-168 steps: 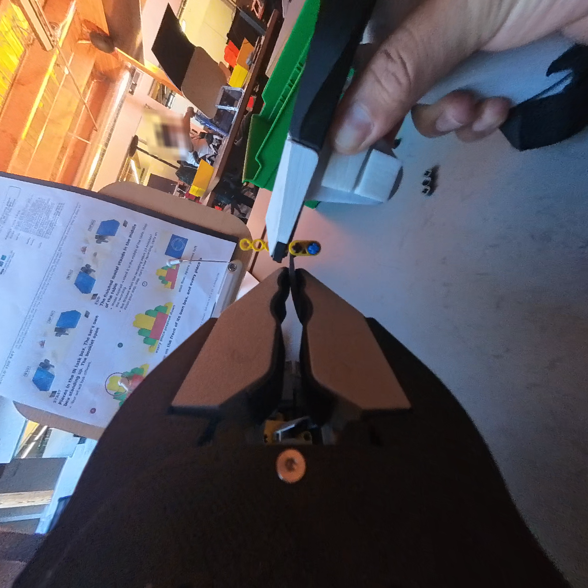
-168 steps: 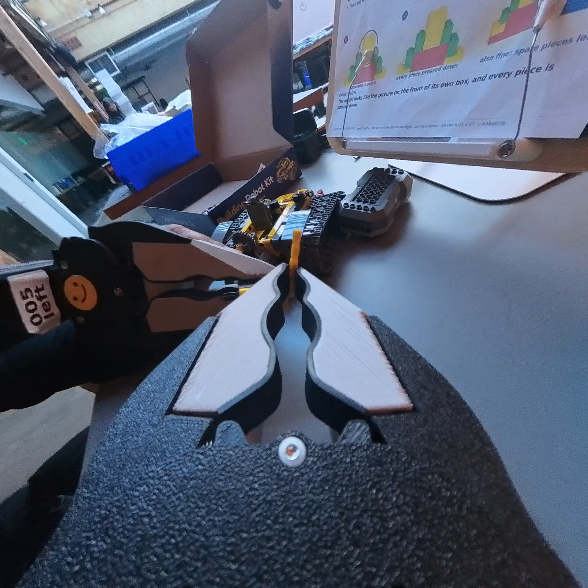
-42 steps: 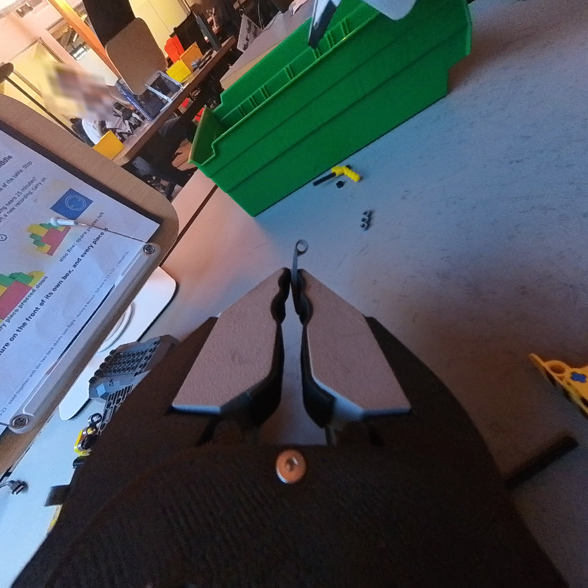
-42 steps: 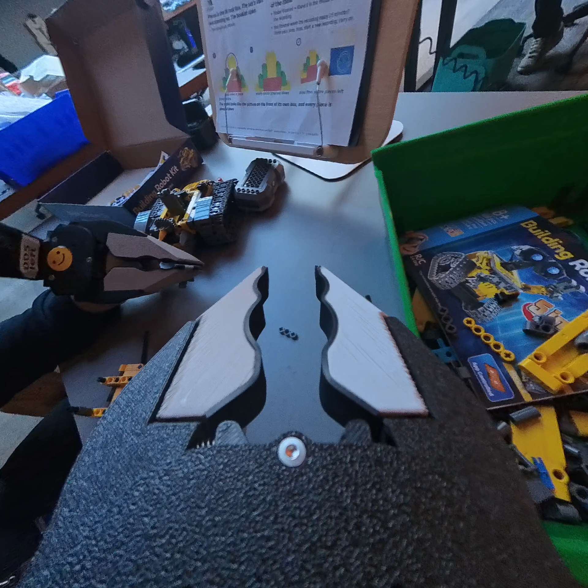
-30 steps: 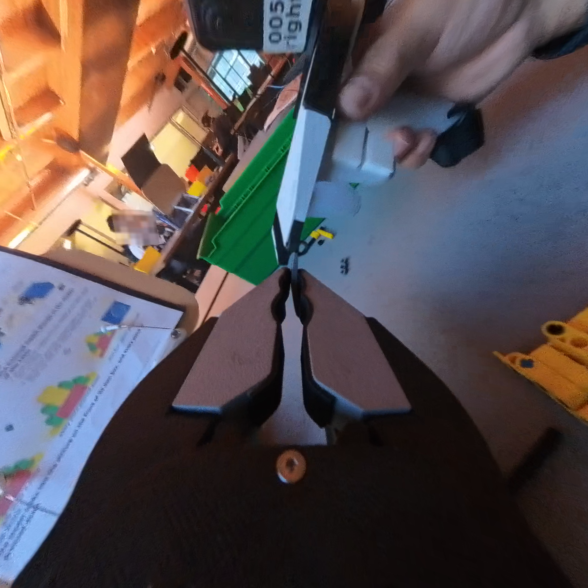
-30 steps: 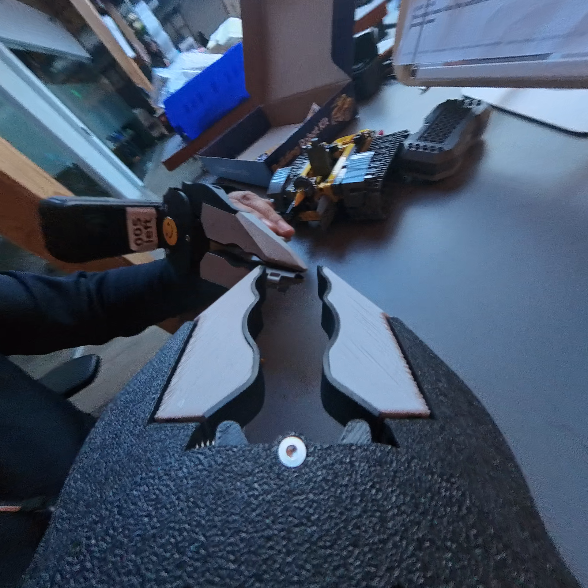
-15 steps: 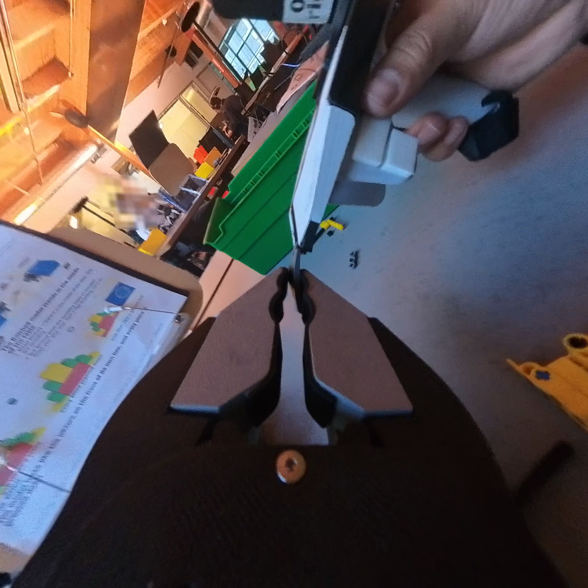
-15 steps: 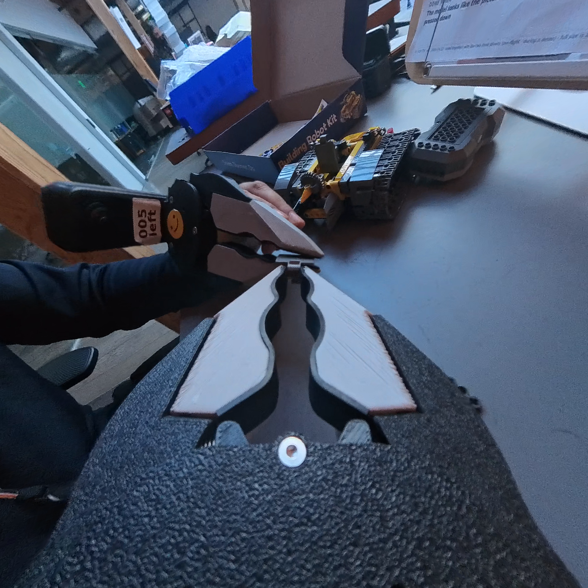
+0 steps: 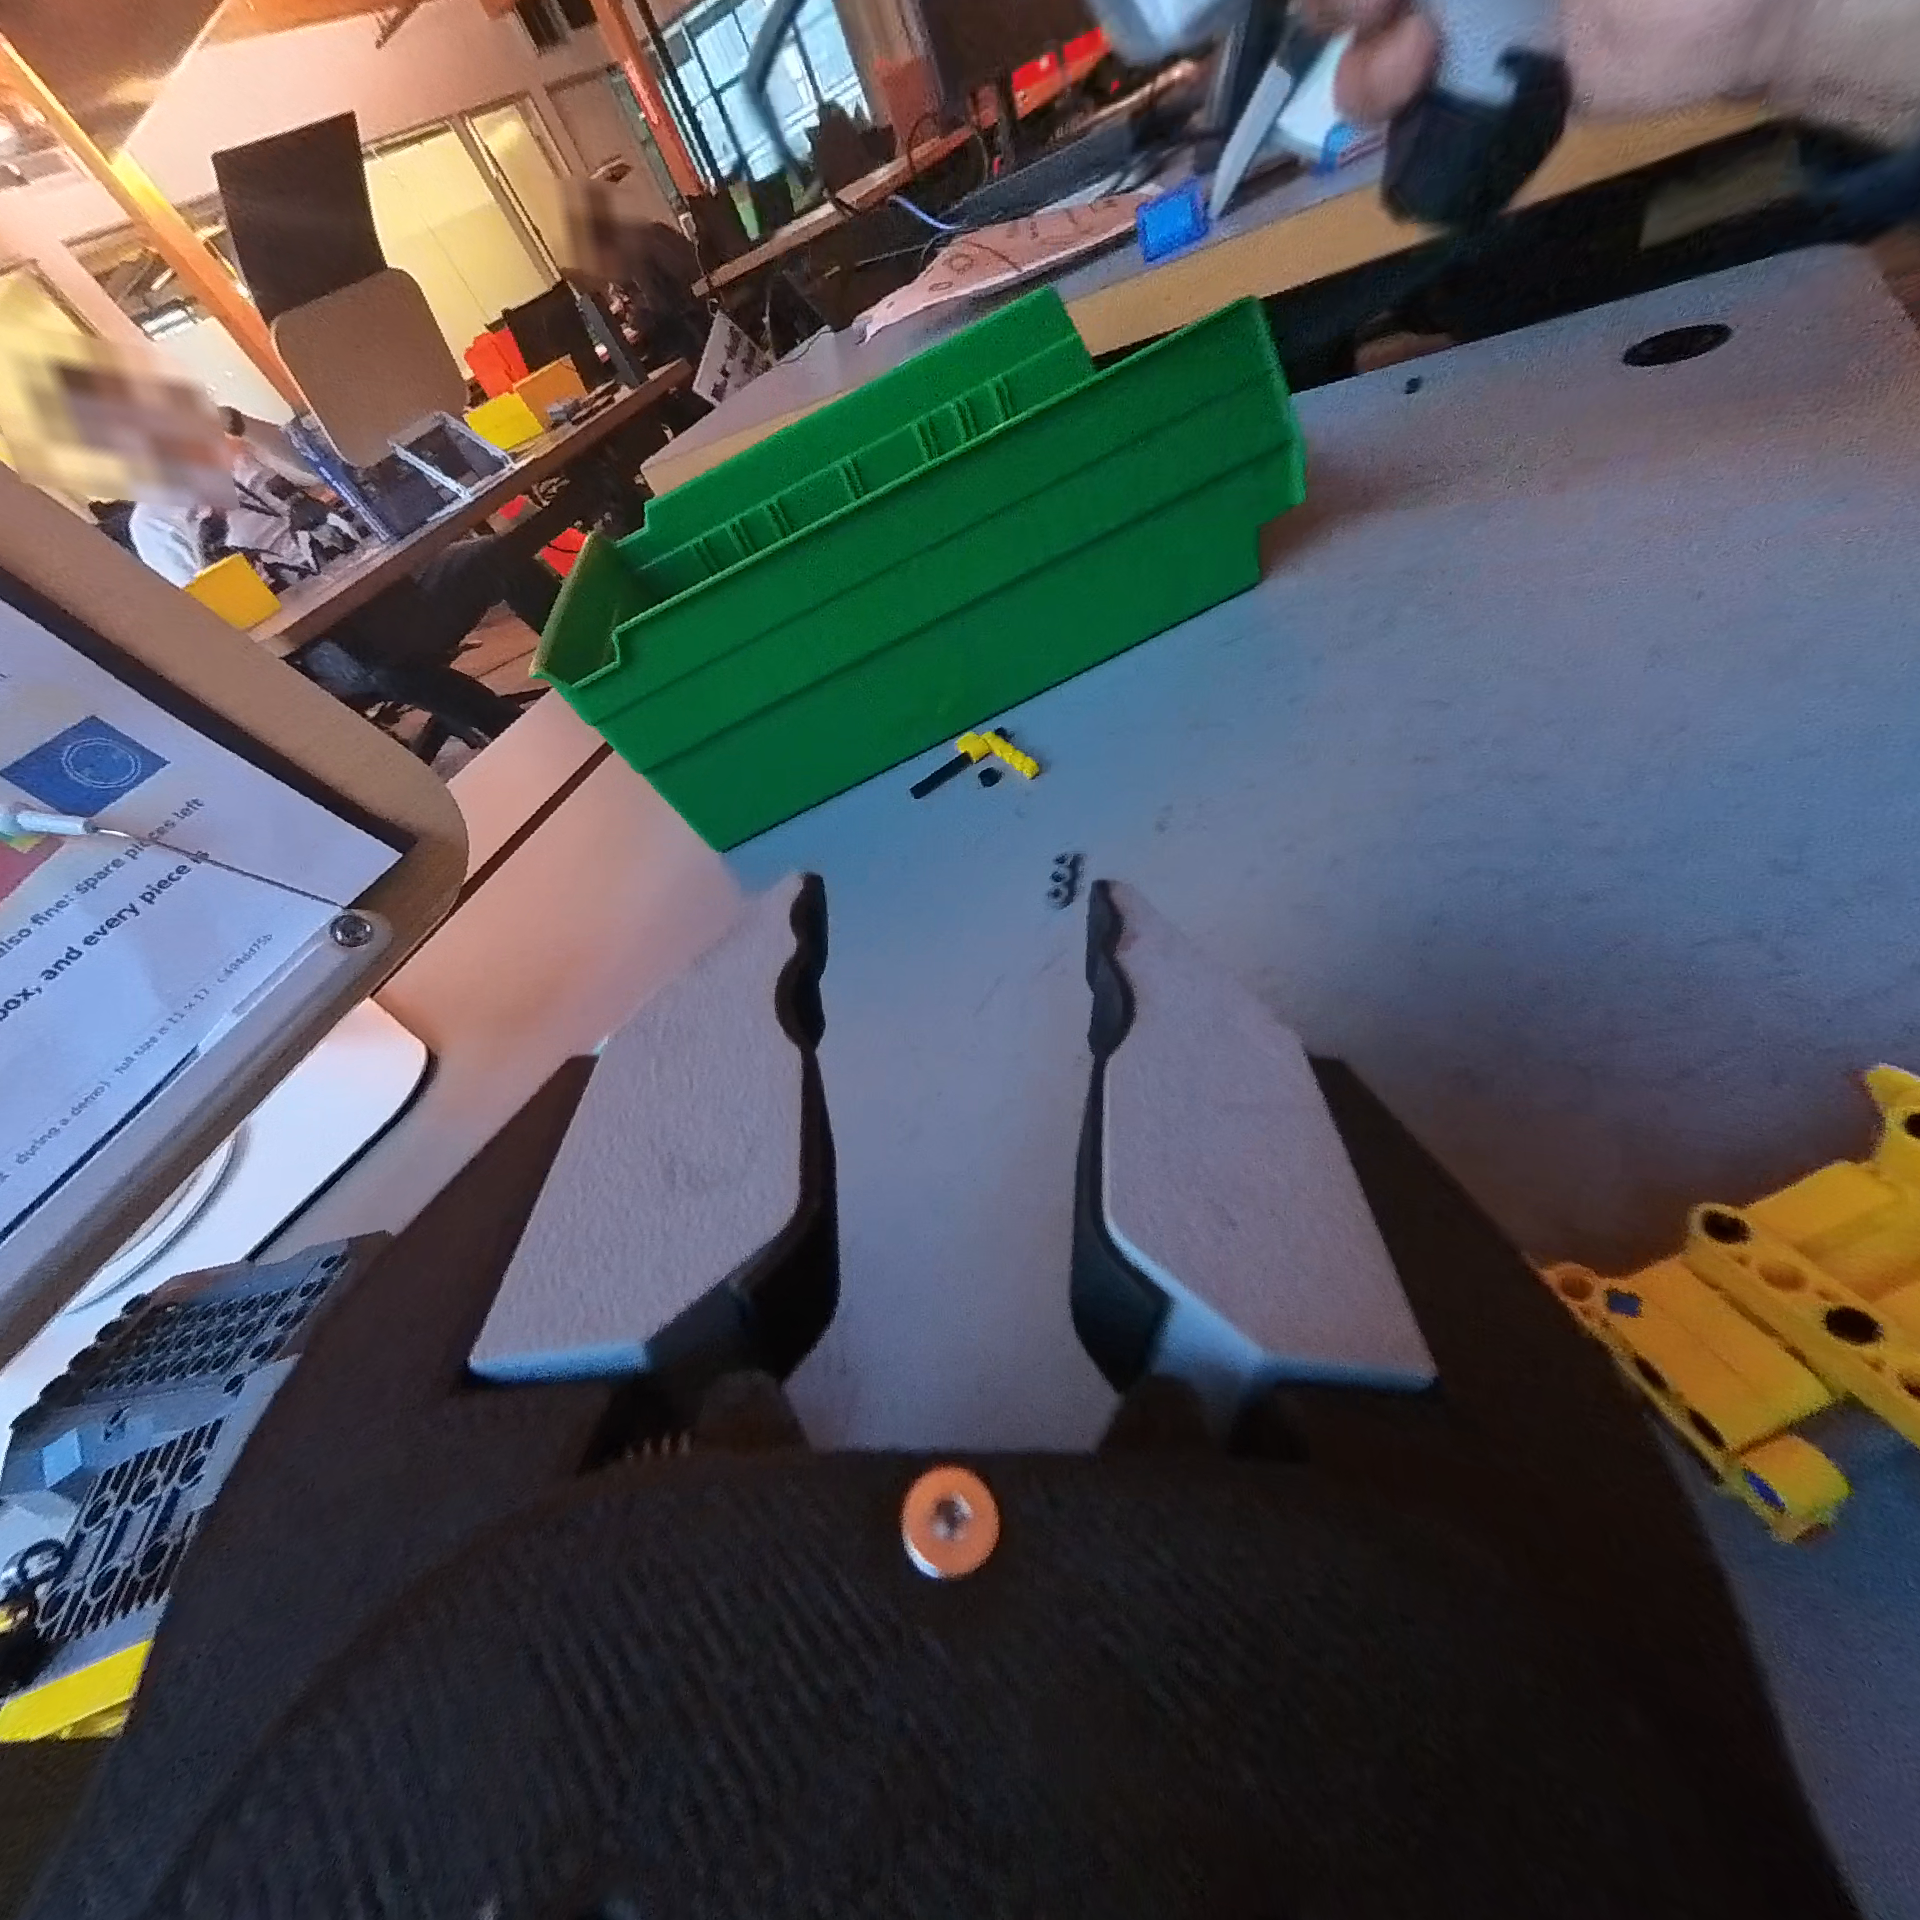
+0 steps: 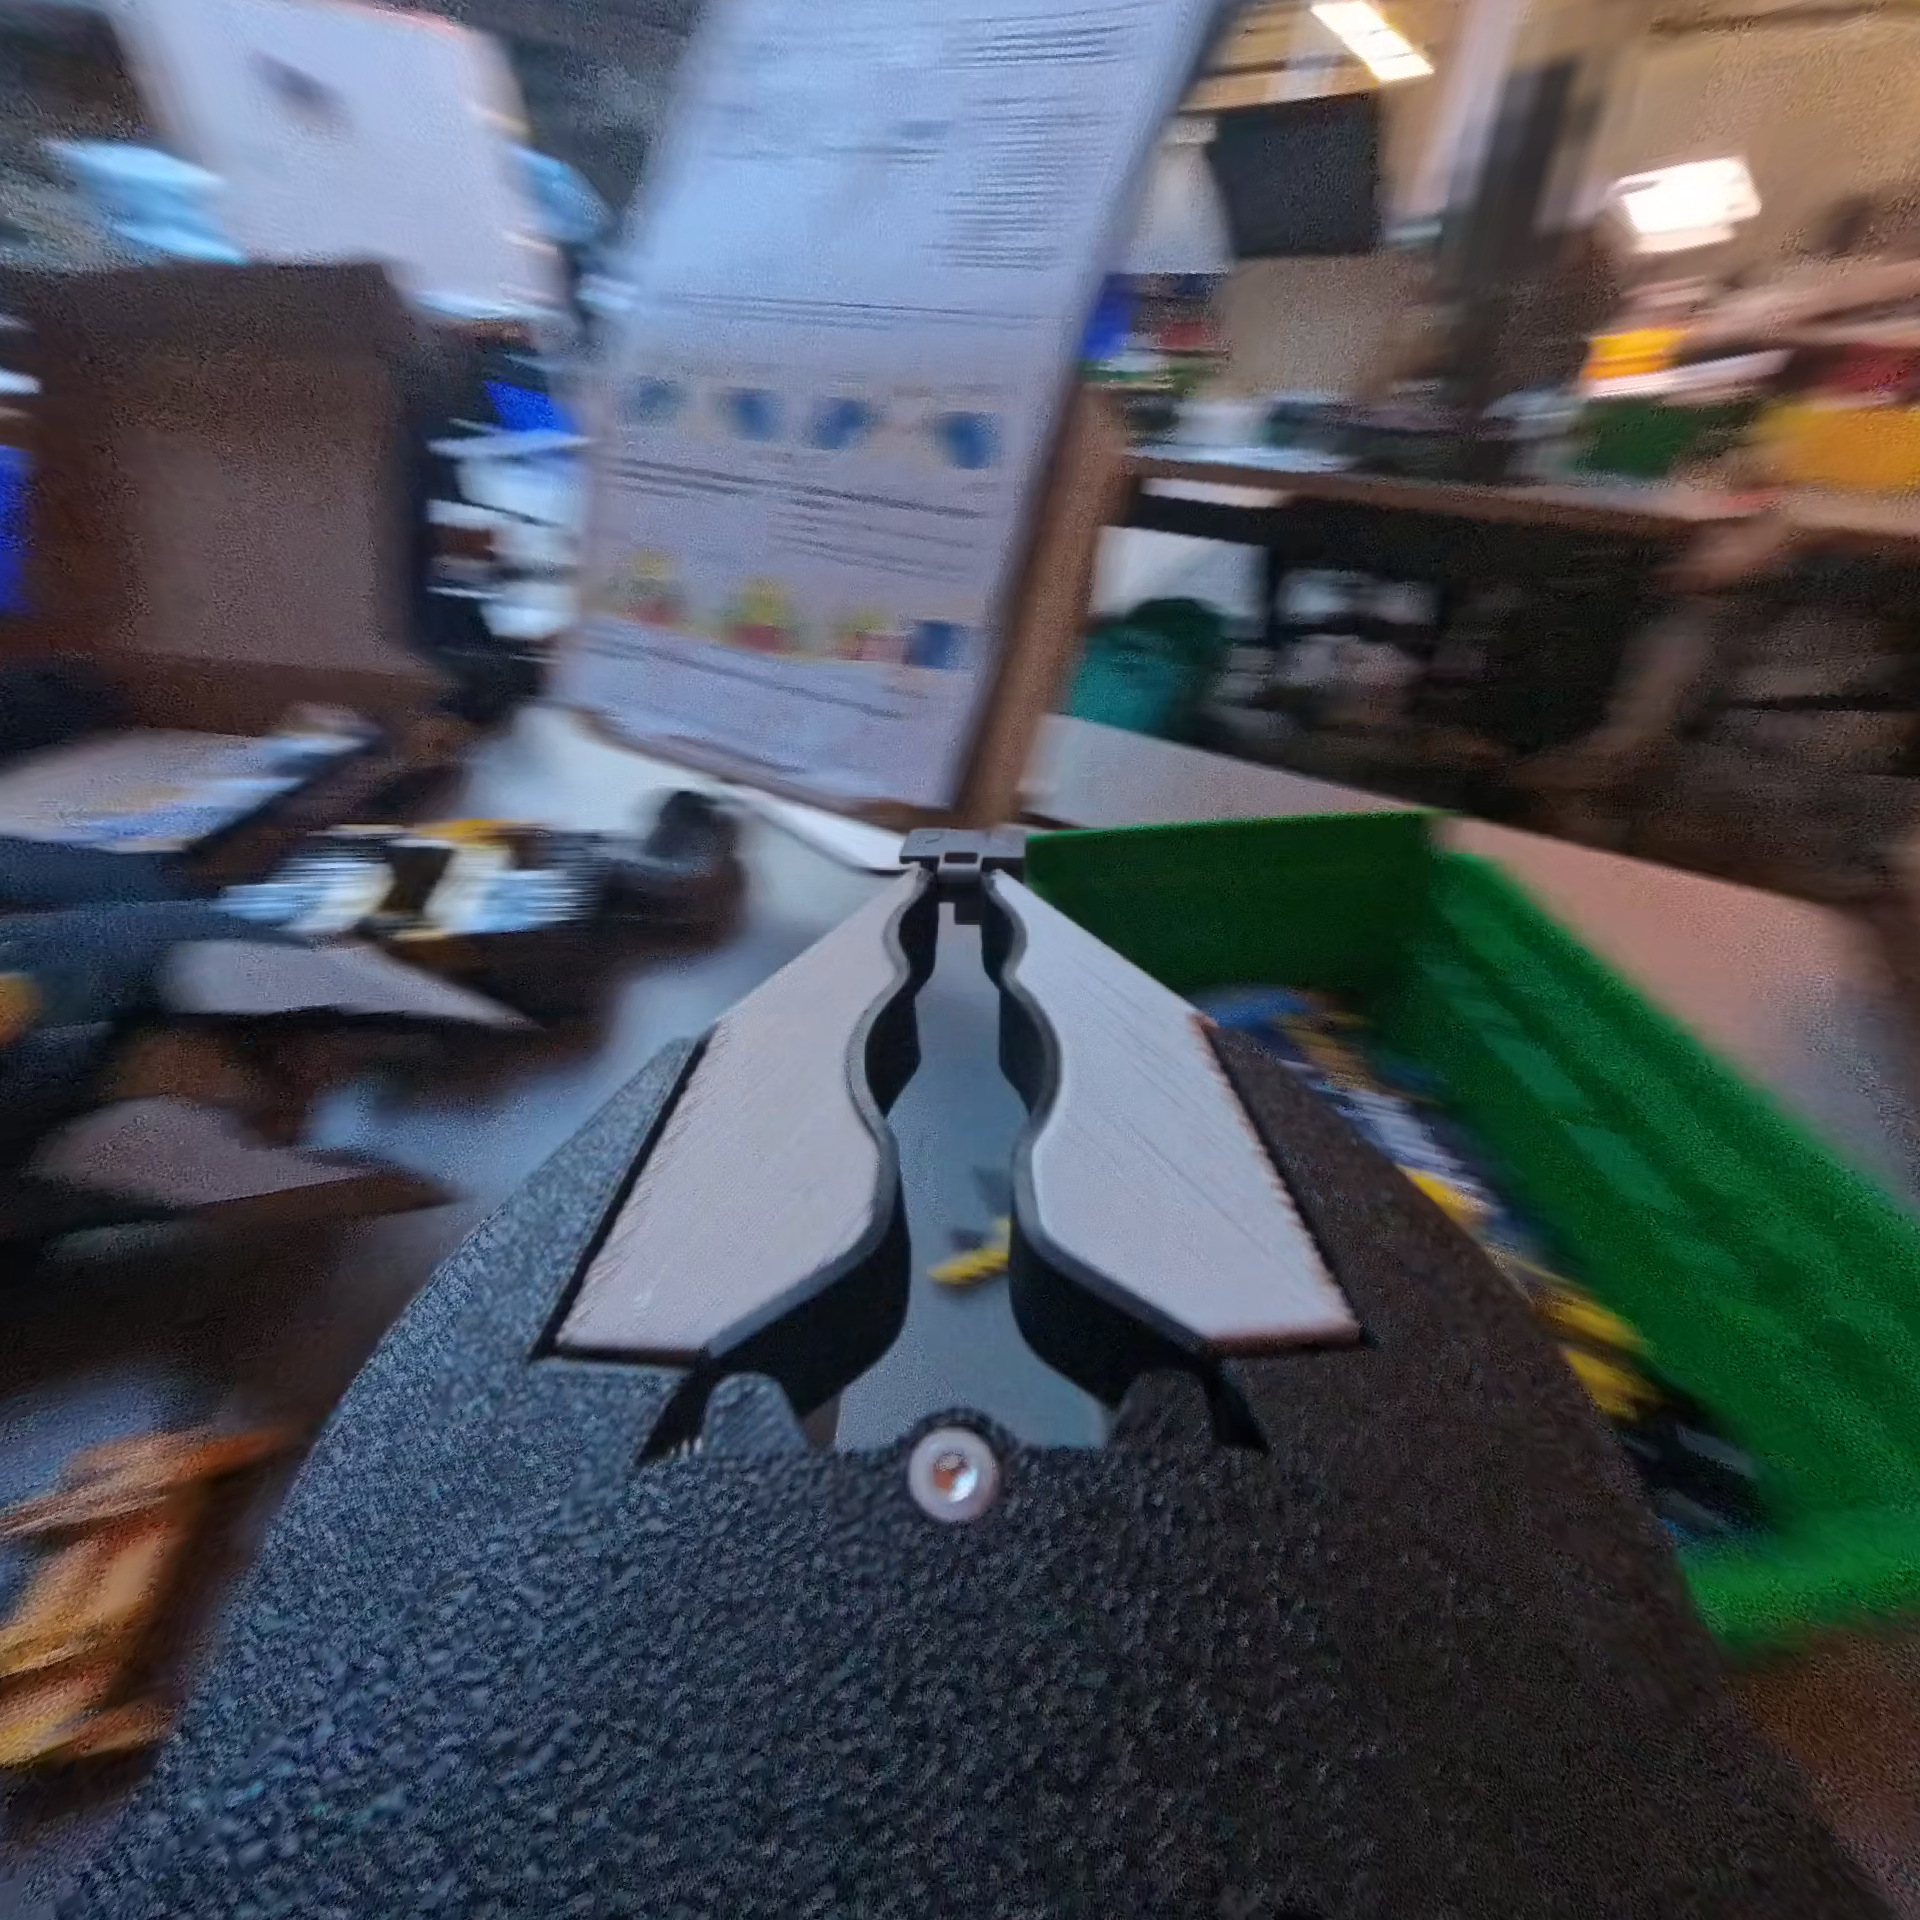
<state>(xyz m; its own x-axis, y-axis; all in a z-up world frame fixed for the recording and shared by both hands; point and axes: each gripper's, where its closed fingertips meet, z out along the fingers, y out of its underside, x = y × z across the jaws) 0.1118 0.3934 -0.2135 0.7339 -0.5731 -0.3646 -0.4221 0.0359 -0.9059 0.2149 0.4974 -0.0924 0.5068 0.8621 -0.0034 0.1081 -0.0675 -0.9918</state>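
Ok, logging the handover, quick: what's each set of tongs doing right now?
Left tongs: open, empty, above the grey table.
Right tongs: shut on a small dark grey piece at the tips.

My left fingers (image 9: 675, 1174) were pale tan with black inner edges, set in a black ribbed body with a copper-coloured screw (image 9: 949, 1507). The tabletop (image 9: 1507, 831) was a dull grey, warmed pinkish at its left edge. The bin (image 9: 935, 613) on it was bright green with ribbed walls. Before it lay a small yellow piece (image 9: 995, 752) and tiny black ones (image 9: 1062, 879). At my right sat a yellow beam assembly (image 9: 1787, 1320) with blue pins. The sheet (image 9: 125, 904) on its tan board was white with a blue square. My right fingers (image 10: 1143, 1132) were tan too, nipping a dark grey piece (image 10: 958, 850), perhaps black in that blur.
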